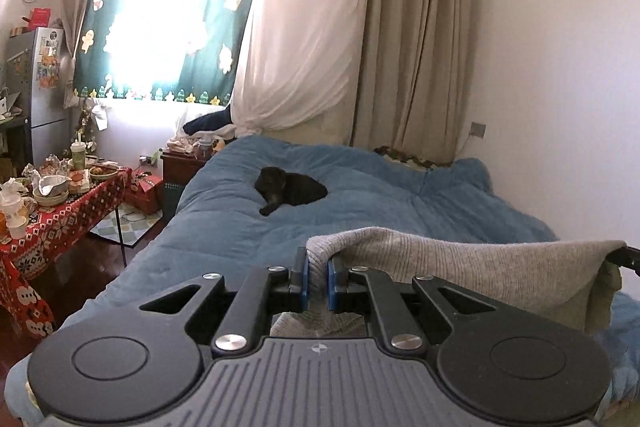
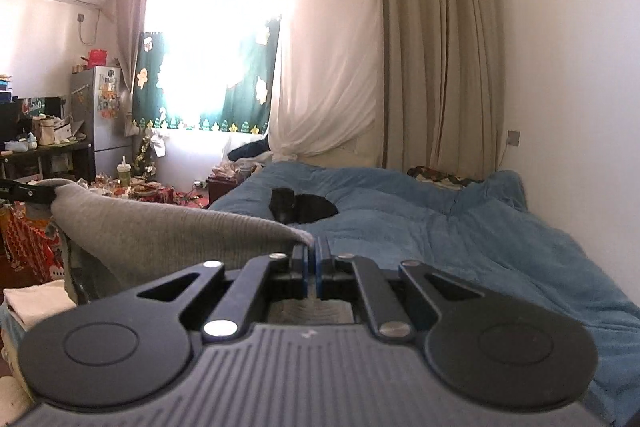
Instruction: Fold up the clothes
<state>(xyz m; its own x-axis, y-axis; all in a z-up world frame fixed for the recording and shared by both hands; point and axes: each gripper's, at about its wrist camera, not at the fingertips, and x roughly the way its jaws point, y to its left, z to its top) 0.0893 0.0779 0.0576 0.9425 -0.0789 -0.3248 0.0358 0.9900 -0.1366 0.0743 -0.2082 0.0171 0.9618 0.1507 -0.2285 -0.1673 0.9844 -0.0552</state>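
Both tools clamp grey sweater (image 1: 460, 259); folded white cloth (image 2: 36, 301), apparently, right view only.

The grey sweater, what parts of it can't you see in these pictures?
- Left wrist view: the grey sweater hangs down behind the left gripper, whose body hides its lower part.
- Right wrist view: the right gripper covers the cloth below its pinched corner.
- Sleeves, collar, front: not visible in either view, only a stretched edge.
- Black animal on the blue quilt: too dark to make out details.
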